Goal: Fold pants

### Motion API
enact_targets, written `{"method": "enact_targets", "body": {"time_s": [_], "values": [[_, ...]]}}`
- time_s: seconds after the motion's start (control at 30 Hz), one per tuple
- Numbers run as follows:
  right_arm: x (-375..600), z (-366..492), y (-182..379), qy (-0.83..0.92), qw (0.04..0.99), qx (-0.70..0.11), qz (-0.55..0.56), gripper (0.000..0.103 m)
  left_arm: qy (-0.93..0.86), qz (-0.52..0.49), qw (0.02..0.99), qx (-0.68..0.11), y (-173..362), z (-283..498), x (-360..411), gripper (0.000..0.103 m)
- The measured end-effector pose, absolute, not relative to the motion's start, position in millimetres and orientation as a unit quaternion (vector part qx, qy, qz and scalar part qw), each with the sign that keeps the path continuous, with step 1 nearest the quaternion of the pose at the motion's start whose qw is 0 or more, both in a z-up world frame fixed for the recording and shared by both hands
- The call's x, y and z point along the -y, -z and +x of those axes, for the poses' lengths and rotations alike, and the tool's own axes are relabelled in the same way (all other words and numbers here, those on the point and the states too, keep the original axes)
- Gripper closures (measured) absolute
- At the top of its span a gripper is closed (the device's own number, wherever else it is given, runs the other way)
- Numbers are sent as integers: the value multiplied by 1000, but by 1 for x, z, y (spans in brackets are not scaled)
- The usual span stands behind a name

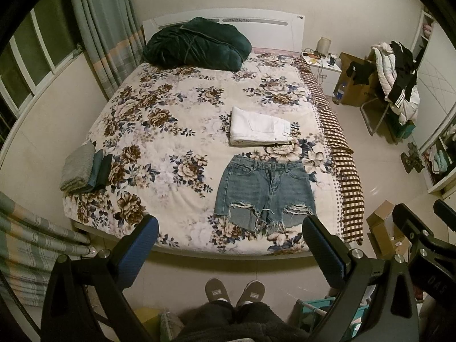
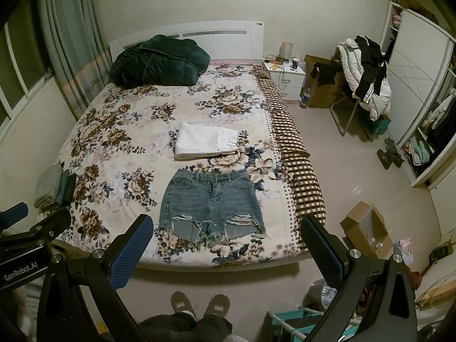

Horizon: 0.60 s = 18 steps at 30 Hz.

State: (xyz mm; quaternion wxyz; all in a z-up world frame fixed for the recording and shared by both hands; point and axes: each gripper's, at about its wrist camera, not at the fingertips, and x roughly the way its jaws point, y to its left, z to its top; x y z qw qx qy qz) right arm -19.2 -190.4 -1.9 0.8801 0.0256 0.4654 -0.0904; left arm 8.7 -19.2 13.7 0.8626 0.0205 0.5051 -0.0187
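Blue denim shorts (image 1: 265, 191) lie flat and unfolded near the foot edge of the floral bed (image 1: 159, 142), waistband away from me, frayed hems toward me. They also show in the right wrist view (image 2: 212, 203). Folded white pants (image 1: 259, 126) lie just beyond them, also seen in the right wrist view (image 2: 206, 141). My left gripper (image 1: 230, 236) is open and empty, held above the floor before the bed's foot. My right gripper (image 2: 225, 242) is open and empty beside it, also short of the shorts.
A dark green blanket (image 1: 196, 44) sits at the headboard. Folded grey and teal cloths (image 1: 82, 168) lie at the bed's left edge. A checked sheet (image 1: 342, 154) hangs off the right side. Open cardboard boxes (image 2: 367, 228), a clothes-laden chair (image 2: 362, 77) and a nightstand (image 2: 287, 77) stand on the right.
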Motion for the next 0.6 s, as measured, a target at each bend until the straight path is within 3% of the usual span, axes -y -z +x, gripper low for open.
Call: {"method": "enact_targets", "body": {"time_s": [0.6], "values": [[173,-22,12,93,872,-480,30,0,23,21,861,-508,-28,12,25,0]]}}
